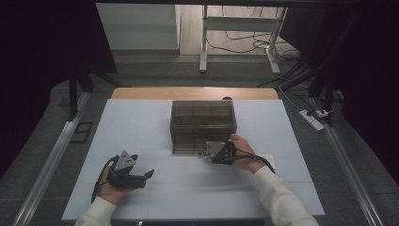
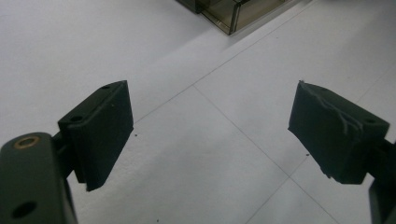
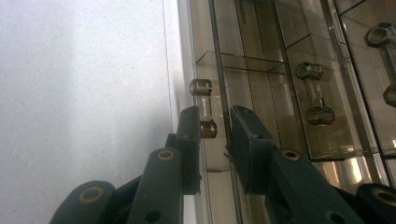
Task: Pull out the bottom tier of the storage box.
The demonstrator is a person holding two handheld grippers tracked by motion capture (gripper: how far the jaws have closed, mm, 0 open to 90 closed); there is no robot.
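High view: a smoky clear drawer cabinet [image 1: 203, 126] stands mid-table on the white mat [image 1: 141, 188], and the right gripper [image 1: 211, 151] is at the lower right corner of its front. Right gripper view has the jaws drawn close around a clear bar handle [image 3: 205, 108] on a drawer front, gripping it. Left gripper [image 2: 210, 135] rests released over bare mat, well apart from the cabinet

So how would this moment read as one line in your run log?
right claw: closing around drawer handle, contact unclear | drawer box: on table | left claw: open, nothing held, over white mat
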